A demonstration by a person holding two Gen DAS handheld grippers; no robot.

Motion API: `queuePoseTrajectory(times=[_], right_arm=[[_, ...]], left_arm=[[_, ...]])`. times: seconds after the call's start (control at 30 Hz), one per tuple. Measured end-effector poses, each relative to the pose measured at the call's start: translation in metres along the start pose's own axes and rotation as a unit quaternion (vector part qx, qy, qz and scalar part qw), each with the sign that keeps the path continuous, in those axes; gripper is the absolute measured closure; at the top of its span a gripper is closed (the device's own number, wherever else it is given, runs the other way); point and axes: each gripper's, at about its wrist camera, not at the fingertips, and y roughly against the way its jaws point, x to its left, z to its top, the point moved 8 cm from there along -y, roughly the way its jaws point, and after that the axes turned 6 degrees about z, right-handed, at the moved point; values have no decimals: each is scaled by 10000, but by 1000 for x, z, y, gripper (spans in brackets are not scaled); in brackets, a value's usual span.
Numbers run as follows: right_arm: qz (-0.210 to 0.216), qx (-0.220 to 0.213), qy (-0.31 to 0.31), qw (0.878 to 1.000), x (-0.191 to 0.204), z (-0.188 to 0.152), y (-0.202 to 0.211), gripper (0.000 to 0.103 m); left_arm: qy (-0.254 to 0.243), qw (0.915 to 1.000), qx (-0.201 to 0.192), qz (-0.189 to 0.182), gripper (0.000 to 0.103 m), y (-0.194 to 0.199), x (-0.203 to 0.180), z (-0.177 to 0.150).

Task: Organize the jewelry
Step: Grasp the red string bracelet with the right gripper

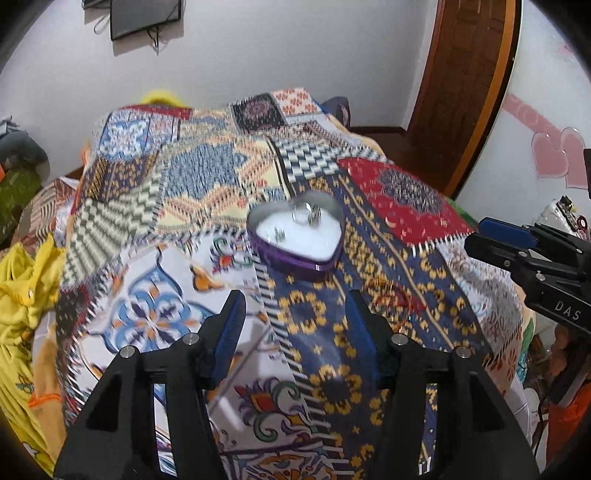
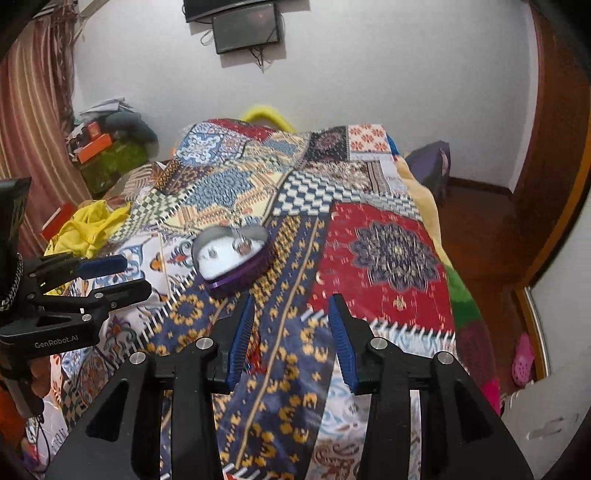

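A purple heart-shaped tin [image 1: 297, 236] with a white lining sits open on a patchwork bedspread [image 1: 155, 192]. Small silver jewelry pieces [image 1: 308, 216] lie inside it, blurred. In the right wrist view the tin [image 2: 232, 256] lies ahead and to the left. My left gripper [image 1: 295, 306] is open and empty, just short of the tin. My right gripper [image 2: 291, 306] is open and empty, to the right of the tin. The right gripper also shows at the left wrist view's right edge [image 1: 495, 236], and the left gripper at the right wrist view's left edge [image 2: 122, 273].
The bedspread [image 2: 369, 240] covers a bed against a white wall. Yellow cloth [image 2: 88, 225] lies at the bed's left side, with a cluttered pile [image 2: 107, 147] behind it. A wooden door [image 1: 461, 81] stands to the right. A dark screen [image 2: 247, 27] hangs on the wall.
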Motion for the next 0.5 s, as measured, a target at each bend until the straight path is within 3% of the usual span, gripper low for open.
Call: queuePoseTrajectory(times=[0.23,0.37,0.5], right_arm=[[-32,268,-181,9995,-10,-30,-10,65],[23,408,-254,9988,-11,-43,-17,65],[99,486,-296,9983,-11,-49,-22,65]], left_arm=[[-34,9994,287,-166,50,-23,-16,-18],[-73,9984,466,-300,70,-36,-27,-23],[-72,9976,556,-406,75,-43,-34,-26]])
